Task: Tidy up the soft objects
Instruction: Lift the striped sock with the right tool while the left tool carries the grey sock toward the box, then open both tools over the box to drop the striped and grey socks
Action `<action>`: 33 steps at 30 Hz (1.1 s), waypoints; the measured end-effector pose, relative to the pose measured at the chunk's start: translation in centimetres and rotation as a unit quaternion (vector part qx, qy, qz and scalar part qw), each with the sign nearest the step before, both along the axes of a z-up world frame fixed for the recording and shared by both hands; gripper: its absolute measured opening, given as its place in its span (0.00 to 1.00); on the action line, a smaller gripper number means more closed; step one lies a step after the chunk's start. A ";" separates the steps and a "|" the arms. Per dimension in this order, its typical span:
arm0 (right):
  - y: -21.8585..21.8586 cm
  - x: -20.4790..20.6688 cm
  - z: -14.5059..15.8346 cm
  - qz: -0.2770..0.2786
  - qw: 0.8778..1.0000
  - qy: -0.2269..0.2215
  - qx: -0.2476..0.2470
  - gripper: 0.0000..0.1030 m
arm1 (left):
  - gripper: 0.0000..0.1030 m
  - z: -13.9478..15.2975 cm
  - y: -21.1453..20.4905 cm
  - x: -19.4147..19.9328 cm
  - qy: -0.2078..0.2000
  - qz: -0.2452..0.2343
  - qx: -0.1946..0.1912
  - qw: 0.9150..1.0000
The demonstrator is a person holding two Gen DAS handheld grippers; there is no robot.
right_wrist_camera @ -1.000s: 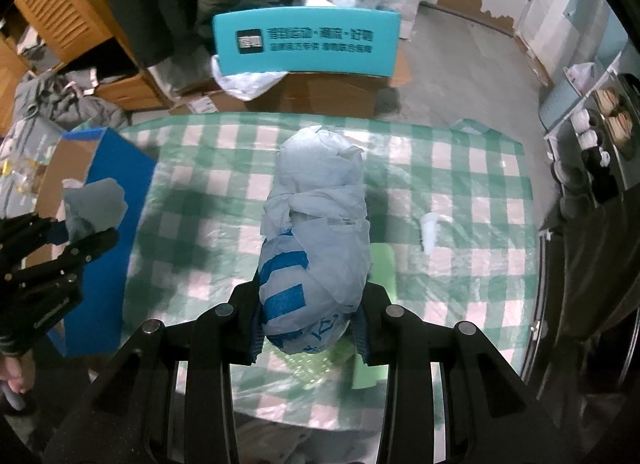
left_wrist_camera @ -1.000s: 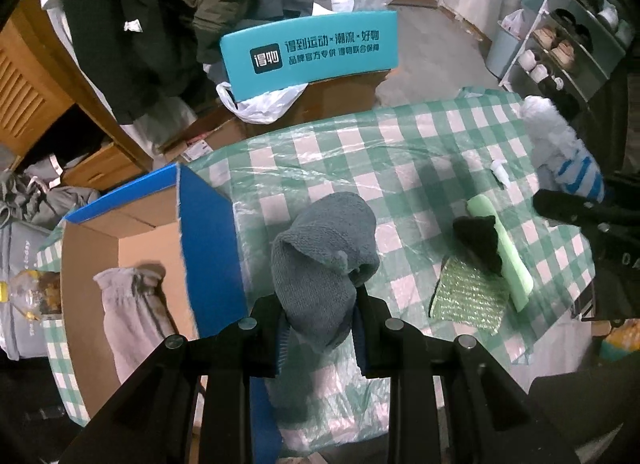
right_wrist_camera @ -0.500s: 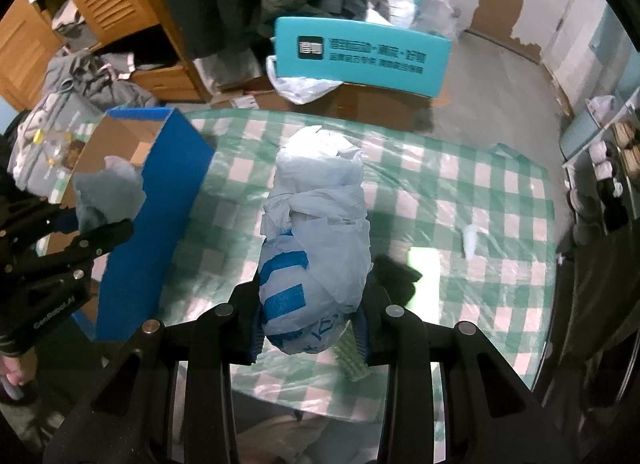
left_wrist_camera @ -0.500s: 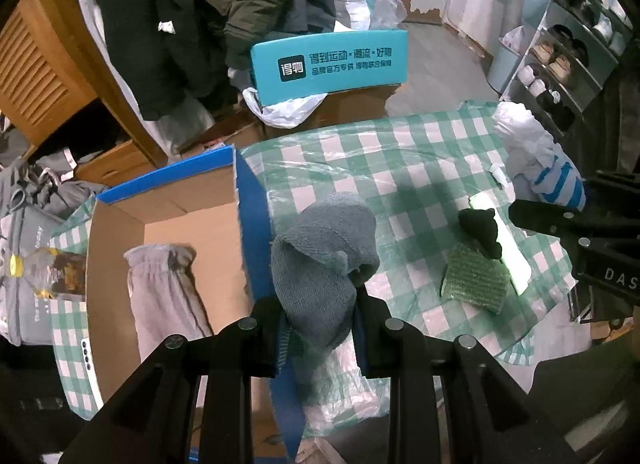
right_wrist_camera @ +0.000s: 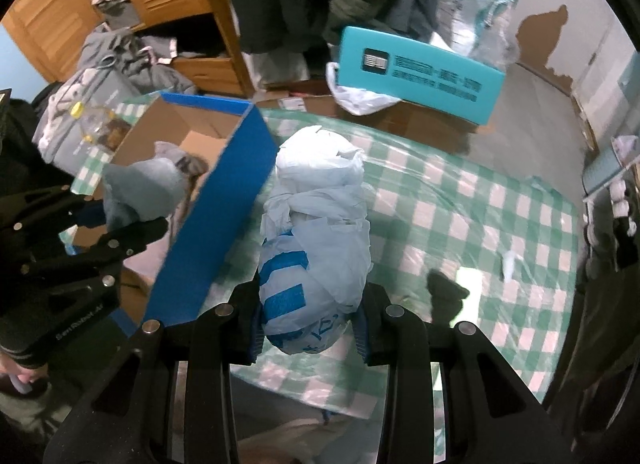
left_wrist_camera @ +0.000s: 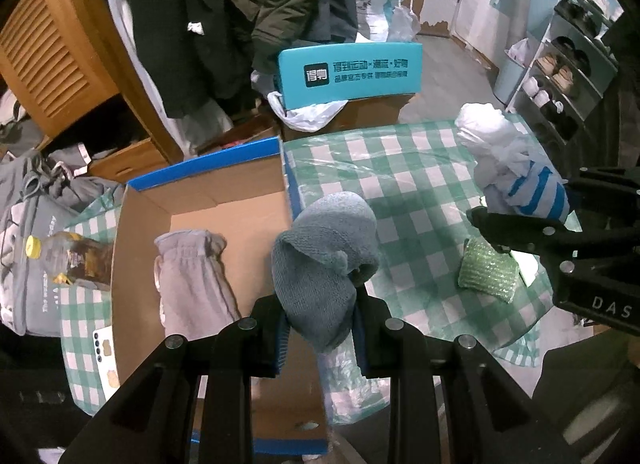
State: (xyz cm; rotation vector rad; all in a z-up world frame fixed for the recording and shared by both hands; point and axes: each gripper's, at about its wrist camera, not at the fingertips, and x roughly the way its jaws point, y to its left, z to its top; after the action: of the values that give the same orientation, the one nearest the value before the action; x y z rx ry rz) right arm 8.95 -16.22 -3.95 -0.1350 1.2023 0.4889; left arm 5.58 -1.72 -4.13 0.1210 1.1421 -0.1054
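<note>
The left gripper [left_wrist_camera: 320,328] was clamped on a grey-blue knitted sock [left_wrist_camera: 324,260], held over the blue wall of the cardboard box [left_wrist_camera: 224,200] — let go too soon, it could snag on that edge and slide onto the checked tablecloth [left_wrist_camera: 404,192]. The right gripper [right_wrist_camera: 308,328] squeezed a knotted white-and-blue plastic bag bundle [right_wrist_camera: 316,240] just beside the box — slippery, likely to squirm free.

Place: a cluttered home room
Clothing: dark coats [left_wrist_camera: 240,4] hanging by a louvred wooden wardrobe [left_wrist_camera: 52,44]
Shoes: pairs on a shoe rack [left_wrist_camera: 560,76]
Tabletop: green checked cloth [left_wrist_camera: 412,184] under clear plastic
</note>
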 end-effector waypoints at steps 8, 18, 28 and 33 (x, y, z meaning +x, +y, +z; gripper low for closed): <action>3.0 -0.1 0.2 0.022 1.000 0.001 0.006 0.33 | 0.26 0.2 2.4 -0.7 -0.009 0.016 0.004 1.000; 6.9 0.2 0.0 0.050 0.999 0.006 0.011 0.33 | 0.26 -0.3 6.4 -1.2 -0.007 0.049 -0.002 0.999; 11.0 0.4 -0.2 0.076 0.997 0.012 0.016 0.33 | 0.26 -1.3 10.0 -1.7 0.001 0.074 -0.011 0.997; 12.8 0.5 -0.5 0.085 0.996 0.020 0.018 0.33 | 0.26 -1.8 11.7 -1.9 0.005 0.089 -0.018 0.996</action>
State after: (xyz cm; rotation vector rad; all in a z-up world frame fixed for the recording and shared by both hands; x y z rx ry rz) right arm 9.45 -3.41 -4.46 -0.1987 1.2258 0.6636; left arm 3.70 9.99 -5.89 -0.0133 1.1559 0.0307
